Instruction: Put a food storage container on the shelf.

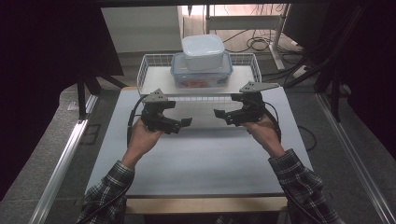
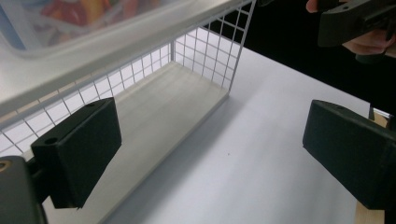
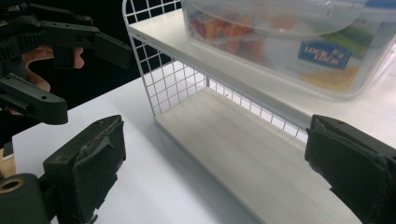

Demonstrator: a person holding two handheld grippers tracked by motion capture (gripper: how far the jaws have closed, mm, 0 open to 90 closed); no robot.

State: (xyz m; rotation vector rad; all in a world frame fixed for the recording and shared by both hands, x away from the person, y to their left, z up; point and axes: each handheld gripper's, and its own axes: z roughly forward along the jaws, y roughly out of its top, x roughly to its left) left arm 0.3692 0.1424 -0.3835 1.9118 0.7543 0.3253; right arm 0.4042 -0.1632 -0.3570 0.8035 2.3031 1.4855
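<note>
Approach step: left gripper [image 1: 187,122] and right gripper [image 1: 218,113] released, empty, hovering near the wire shelf [image 1: 154,77]. Next, probably: reach far for stacked containers [image 1: 201,63] (upper one lidded).

A white bench [image 1: 201,158] carries a white wire shelf [image 1: 150,74] at its far edge, middle.

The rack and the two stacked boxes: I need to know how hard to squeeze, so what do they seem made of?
The rack looks like white-coated wire mesh with pale matt shelf boards. The lower box seems clear glossy plastic: its colourful contents show through. The upper box looks like milky translucent plastic, probably slightly flexible.
</note>
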